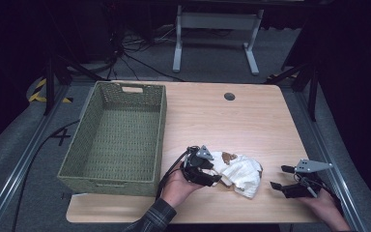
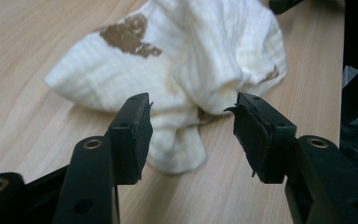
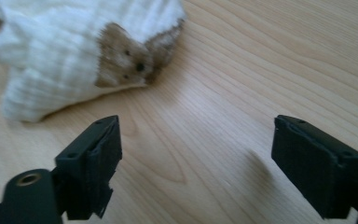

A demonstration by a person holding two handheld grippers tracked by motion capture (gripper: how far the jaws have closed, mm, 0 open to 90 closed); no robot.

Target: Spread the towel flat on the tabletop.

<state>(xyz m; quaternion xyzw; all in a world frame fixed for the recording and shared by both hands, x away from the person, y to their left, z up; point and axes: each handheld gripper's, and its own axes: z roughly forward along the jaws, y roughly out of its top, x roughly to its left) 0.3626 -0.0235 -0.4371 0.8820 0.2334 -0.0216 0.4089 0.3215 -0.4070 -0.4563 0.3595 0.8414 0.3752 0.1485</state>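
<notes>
My left gripper [image 1: 216, 178] sits at the near edge of the table [image 1: 232, 121], its jaws spread with a fold of the cream cloth [image 1: 239, 173] lying between them but not pinched; in the left gripper view [image 2: 193, 135] the pads stand clear on either side of the fabric. My right gripper [image 1: 278, 178] rests to the right, near the table's front corner, its jaws wide apart over bare wood, and in the right gripper view [image 3: 196, 163] nothing lies between them. The cloth is crumpled on the tabletop between the two grippers, just beside the left one and a little apart from the right. It is ribbed and white with brown patches [image 2: 128, 36], and one patch in the right gripper view looks like a small animal face [image 3: 126, 60]. Farther back on the left stands a green woven basket [image 1: 89, 133], its handle slot [image 1: 132, 89] at the far end.
</notes>
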